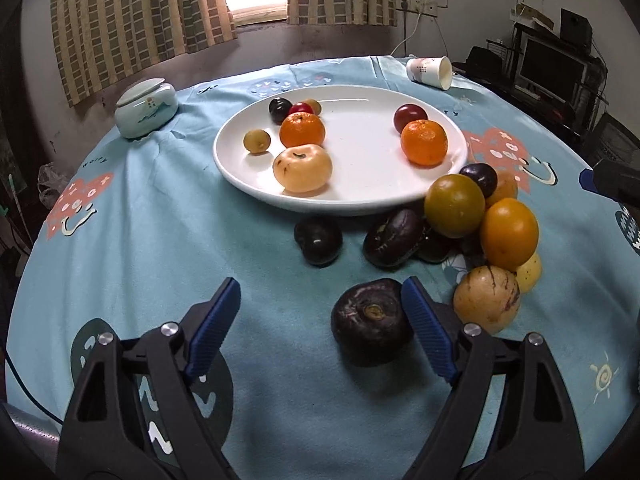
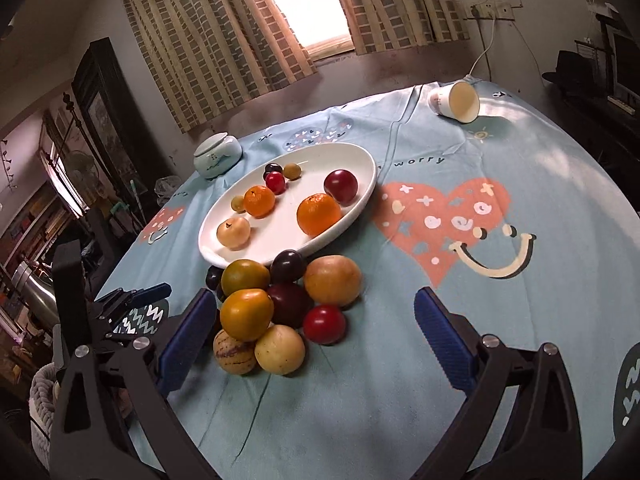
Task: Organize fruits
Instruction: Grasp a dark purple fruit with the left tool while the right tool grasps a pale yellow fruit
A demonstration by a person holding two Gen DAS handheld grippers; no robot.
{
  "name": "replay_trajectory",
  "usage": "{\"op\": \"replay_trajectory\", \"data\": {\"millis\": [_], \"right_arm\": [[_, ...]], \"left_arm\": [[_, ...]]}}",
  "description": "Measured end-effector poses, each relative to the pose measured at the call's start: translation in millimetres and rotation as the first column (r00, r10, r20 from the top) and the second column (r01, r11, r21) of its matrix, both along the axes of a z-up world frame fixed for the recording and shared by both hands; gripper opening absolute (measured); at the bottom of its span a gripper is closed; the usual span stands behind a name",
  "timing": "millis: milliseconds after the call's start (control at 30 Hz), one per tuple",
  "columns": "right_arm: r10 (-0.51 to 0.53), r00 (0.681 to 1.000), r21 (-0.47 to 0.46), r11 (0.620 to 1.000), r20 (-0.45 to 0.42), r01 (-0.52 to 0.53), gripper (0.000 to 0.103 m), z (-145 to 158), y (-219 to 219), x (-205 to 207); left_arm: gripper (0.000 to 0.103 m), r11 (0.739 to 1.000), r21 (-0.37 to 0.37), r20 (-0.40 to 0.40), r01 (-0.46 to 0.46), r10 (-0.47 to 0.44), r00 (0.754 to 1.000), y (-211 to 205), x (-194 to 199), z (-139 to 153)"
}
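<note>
Eight fruits already sit on the white plate [image 1: 240, 168]; the rest lie loose on the worktop [image 1: 160, 240] at the plate's near rim. Left tongs [image 1: 320, 312] spread wide, empty. Dark purple fruit [image 1: 370, 330] lies between the jaws, hard against the right-hand pad, stem scar upward. Right tongs [image 2: 316, 336] also spread, empty, over the fruit pile [image 2: 280, 308]. Judgement: left tongs nearer; close after shifting rightward to centre.

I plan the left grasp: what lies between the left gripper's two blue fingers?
In the left wrist view, the left gripper brackets bare blue tablecloth and a dark purple round fruit beside one finger.
</note>
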State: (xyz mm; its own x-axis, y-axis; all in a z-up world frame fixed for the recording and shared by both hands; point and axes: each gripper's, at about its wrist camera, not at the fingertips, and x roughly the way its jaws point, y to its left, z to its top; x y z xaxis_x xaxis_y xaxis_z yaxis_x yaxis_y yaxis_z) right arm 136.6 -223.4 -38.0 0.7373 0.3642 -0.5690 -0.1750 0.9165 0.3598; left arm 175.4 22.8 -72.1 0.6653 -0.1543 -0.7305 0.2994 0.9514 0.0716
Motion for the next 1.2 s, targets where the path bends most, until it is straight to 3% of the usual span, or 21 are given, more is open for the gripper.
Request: {"op": "replay_trajectory", "data": {"millis": [133,300,400,500,667,867,1200], "right_arm": [[-0.001,1.0,-0.01,1.0,-0.006,0.001,0.1,-3,1,0],[0.011,1.0,-0.083,0.996,-0.013,-0.013,0.1,-10,12,-7],[0.035,0.999,-0.133,0.99,-0.022,-0.037,0.099,-18,23,-12],[0.074,0.997,-0.222,0.972,-0.033,-0.08,0.099,-26,40,-13],[0.124,0.991,-0.298,0.945,-0.058,-0.136,0.076,-36,59,-11],[0.144,0.988,-0.291,0.944,-0.062,-0.155,0.064,-39,65,-7],[0.19,0.978,-0.18,0.962,-0.09,-0.204,0.052,-43,69,6]], "left_arm": [[0.084,1.0,-0.005,-0.018,0.017,-0.017,1.0,-2,0,-4],[0.083,0.998,0.044,-0.029,0.046,-0.045,0.999,-14,-1,-12],[0.069,1.0,-0.006,-0.054,0.025,-0.025,0.998,-5,5,-12],[0.046,0.999,-0.018,-0.058,0.031,-0.032,0.998,-6,5,-12],[0.045,1.0,0.008,-0.041,0.009,-0.009,0.999,-5,5,-10],[0.045,1.0,0.01,-0.05,-0.012,0.012,0.999,-2,7,-11],[0.045,1.0,0.018,-0.048,-0.01,0.011,0.999,-2,8,-12]]}}
